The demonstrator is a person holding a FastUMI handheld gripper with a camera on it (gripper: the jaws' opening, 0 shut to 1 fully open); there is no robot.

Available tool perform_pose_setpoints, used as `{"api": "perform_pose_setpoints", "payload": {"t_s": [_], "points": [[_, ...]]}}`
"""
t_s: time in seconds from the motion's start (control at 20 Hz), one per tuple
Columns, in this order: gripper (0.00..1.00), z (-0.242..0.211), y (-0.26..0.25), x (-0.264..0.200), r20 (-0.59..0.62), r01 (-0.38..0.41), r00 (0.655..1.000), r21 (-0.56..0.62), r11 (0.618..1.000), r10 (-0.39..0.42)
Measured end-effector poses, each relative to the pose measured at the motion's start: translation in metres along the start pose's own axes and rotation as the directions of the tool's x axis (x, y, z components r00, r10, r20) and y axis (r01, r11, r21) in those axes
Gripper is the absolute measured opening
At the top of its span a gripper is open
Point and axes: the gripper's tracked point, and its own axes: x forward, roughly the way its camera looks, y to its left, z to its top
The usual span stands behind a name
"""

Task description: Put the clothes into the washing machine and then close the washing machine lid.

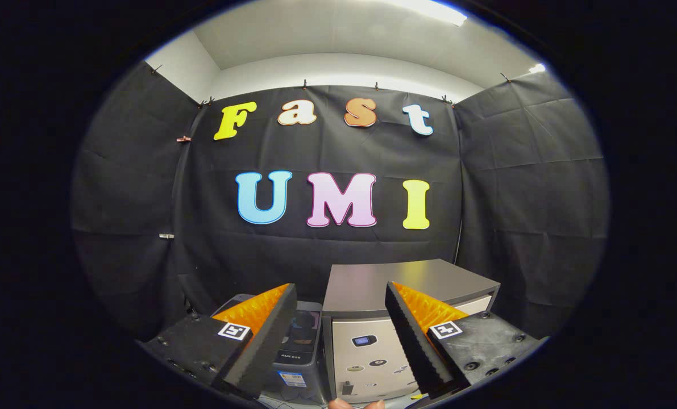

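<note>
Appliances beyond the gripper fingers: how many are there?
2. A grey flat-topped cabinet-like unit beyond the open gripper, and a smaller dark machine beside it, behind one finger. Others may be hidden.

Claw [341, 341] spread, empty; washing machine [406, 295] blocks ahead.

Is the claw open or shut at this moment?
Open. The claw has its two fingers spread wide with nothing between them; the grey-topped cabinet and a dark appliance stand beyond them.

Washing machine [372, 335] — a boxy light-grey unit with a flat dark-grey top, lid down — stands upright against the booth wall. Its front panel carries a small dark window and a few round marks. It sits beyond the fingertips, showing in the gap between them.
</note>
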Motion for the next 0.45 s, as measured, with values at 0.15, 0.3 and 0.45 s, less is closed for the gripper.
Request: {"api": "perform_pose_setpoints", "payload": {"t_s": [0.15, 0.3, 0.45], "points": [[0.99, 0.0003, 0.0, -0.0032, -0.001, -0.007, 1.0, 0.002, 1.0, 0.007], [0.99, 0.0046, -0.0007, -0.005, 0.009, -0.008, 1.0, 0.001, 1.0, 0.008], [0.99, 0.006, -0.0017, -0.0085, 0.016, -0.011, 1.0, 0.006, 1.0, 0.011]]}}
